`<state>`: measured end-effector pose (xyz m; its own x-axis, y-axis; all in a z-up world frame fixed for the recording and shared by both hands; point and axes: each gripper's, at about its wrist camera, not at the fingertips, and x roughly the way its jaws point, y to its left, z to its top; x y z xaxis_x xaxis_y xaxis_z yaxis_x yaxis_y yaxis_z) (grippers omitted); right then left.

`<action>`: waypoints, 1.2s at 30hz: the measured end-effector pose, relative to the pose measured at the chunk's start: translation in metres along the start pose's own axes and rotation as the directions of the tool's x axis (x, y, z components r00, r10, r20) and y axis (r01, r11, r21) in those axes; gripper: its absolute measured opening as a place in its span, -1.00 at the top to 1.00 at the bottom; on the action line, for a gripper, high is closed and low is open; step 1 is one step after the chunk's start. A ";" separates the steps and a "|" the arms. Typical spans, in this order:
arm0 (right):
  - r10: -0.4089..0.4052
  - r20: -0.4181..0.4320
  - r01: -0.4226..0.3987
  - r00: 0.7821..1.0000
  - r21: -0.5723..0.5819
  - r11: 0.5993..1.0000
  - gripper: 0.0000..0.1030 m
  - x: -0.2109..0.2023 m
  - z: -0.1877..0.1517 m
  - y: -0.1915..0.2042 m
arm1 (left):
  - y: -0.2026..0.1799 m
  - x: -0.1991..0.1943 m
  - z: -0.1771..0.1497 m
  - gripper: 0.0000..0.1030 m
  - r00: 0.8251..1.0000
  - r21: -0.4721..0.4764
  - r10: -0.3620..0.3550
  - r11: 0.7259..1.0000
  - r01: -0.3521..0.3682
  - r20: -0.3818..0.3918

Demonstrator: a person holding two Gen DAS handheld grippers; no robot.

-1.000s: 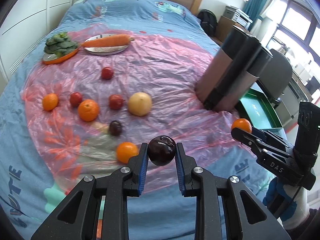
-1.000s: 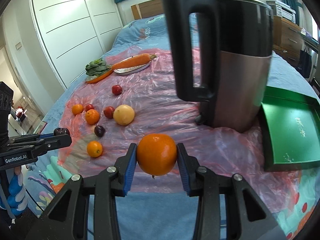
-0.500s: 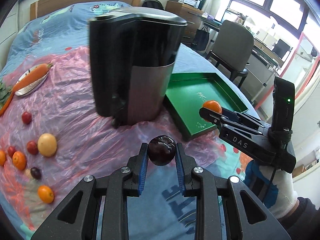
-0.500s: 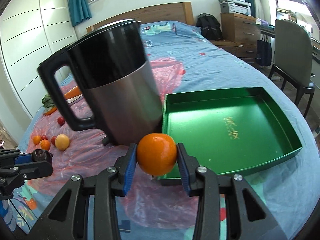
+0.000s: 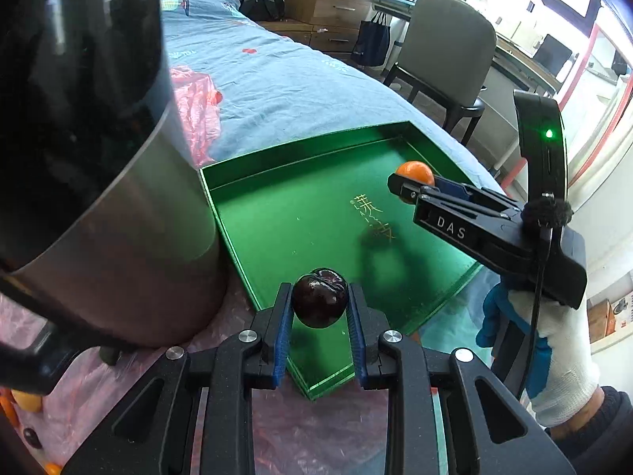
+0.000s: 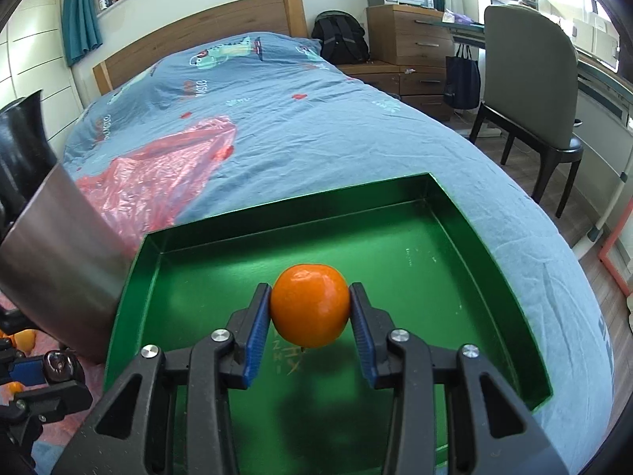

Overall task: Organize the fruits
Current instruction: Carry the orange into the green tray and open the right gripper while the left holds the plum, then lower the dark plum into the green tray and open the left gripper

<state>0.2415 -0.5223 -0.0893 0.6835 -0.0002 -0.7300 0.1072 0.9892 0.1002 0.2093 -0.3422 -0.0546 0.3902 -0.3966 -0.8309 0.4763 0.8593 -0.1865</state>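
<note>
My left gripper (image 5: pixel 319 312) is shut on a dark plum (image 5: pixel 319 297) and holds it above the near corner of the green tray (image 5: pixel 300 213). My right gripper (image 6: pixel 310 318) is shut on an orange (image 6: pixel 310 309) and holds it above the middle of the green tray (image 6: pixel 455 237). In the left wrist view the right gripper (image 5: pixel 411 186) with the orange (image 5: pixel 415 171) hangs over the tray's right part. In the right wrist view the left gripper (image 6: pixel 59 368) with the plum (image 6: pixel 57 362) shows at the lower left. The tray holds no fruit.
A steel and black kettle (image 5: pixel 91 182) stands just left of the tray on the pink plastic sheet (image 6: pixel 158 182) over the blue bed. A few oranges (image 5: pixel 25 399) lie at the far left. A chair (image 6: pixel 530 91) and drawers (image 6: pixel 407 43) stand beyond the bed.
Both grippers have moved right and forward with their fruit, from beside the kettle to above the green tray. The tray now fills both views.
</note>
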 end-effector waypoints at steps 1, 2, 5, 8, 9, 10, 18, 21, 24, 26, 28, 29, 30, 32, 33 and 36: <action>-0.014 -0.014 0.014 1.000 -0.001 1.000 0.68 0.009 0.003 -0.004 | -0.001 0.009 0.003 0.57 1.000 -0.002 0.003 1.000 -0.003 -0.014; -0.024 -0.026 0.024 0.999 -0.001 1.000 0.68 0.016 0.004 -0.007 | 0.001 0.017 0.003 0.57 1.000 -0.004 0.005 1.000 -0.005 -0.026; -0.046 -0.054 0.046 0.997 -0.003 0.999 0.68 0.033 0.003 -0.013 | 0.002 0.037 0.004 0.57 0.998 -0.002 0.019 1.000 -0.019 -0.054; -0.053 -0.059 0.052 0.997 -0.011 0.999 0.68 0.036 0.002 -0.013 | 0.004 0.049 0.000 0.57 0.997 -0.007 0.023 1.000 -0.024 -0.072; -0.058 -0.062 0.057 0.996 -0.019 0.998 0.68 0.037 0.002 -0.013 | 0.004 0.052 -0.002 0.57 0.997 -0.006 0.025 1.000 -0.026 -0.078; -0.063 -0.064 0.061 0.996 -0.028 0.998 0.68 0.038 0.003 -0.012 | 0.003 0.055 -0.003 0.57 0.996 -0.006 0.027 1.000 -0.027 -0.083; -0.082 -0.080 0.080 0.993 -0.033 0.996 0.66 0.040 0.000 -0.011 | 0.000 0.065 -0.009 0.54 0.994 0.018 0.065 0.998 -0.064 -0.091; -0.081 -0.079 0.079 0.994 -0.038 0.996 0.45 0.039 0.001 -0.010 | -0.002 0.066 -0.003 0.33 0.994 0.015 0.068 0.998 -0.067 -0.087; -0.081 -0.068 0.079 0.994 -0.039 0.996 -0.23 0.035 0.003 -0.007 | -0.005 0.061 0.000 0.19 0.995 0.024 0.071 0.997 -0.069 -0.070; -0.080 -0.060 0.078 0.995 -0.040 0.996 -0.29 0.029 0.004 -0.006 | -0.008 0.054 0.000 0.18 0.996 0.034 0.071 0.997 -0.069 -0.062; -0.079 -0.053 0.077 0.995 -0.043 0.996 -0.29 0.023 0.004 -0.003 | -0.011 0.047 -0.001 0.15 0.996 0.039 0.066 0.997 -0.064 -0.053; -0.077 -0.048 0.075 0.996 -0.044 0.996 -0.29 0.018 0.004 -0.003 | -0.013 0.042 -0.002 0.15 0.997 0.042 0.062 0.997 -0.060 -0.047; -0.077 -0.043 0.075 0.996 -0.044 0.996 -0.29 0.013 0.004 -0.002 | -0.014 0.039 -0.002 0.15 0.997 0.045 0.058 0.997 -0.057 -0.042; -0.079 -0.029 0.078 0.996 -0.044 0.996 -0.29 0.002 0.004 0.000 | -0.017 0.029 -0.004 0.14 0.998 0.051 0.051 0.998 -0.049 -0.033; -0.079 -0.023 0.078 0.997 -0.044 0.996 -0.29 -0.003 0.004 0.000 | -0.019 0.024 -0.006 0.14 0.999 0.054 0.047 0.997 -0.045 -0.027; -0.075 0.000 0.075 0.997 -0.045 0.996 -0.29 -0.022 0.003 0.004 | -0.023 0.006 -0.010 0.05 0.999 0.066 0.047 0.997 -0.047 -0.004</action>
<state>0.2292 -0.5187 -0.0704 0.6732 -0.0743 -0.7357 0.1258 0.9919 0.0150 0.1924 -0.3609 -0.0607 0.4092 -0.3545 -0.8408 0.5086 0.8536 -0.1123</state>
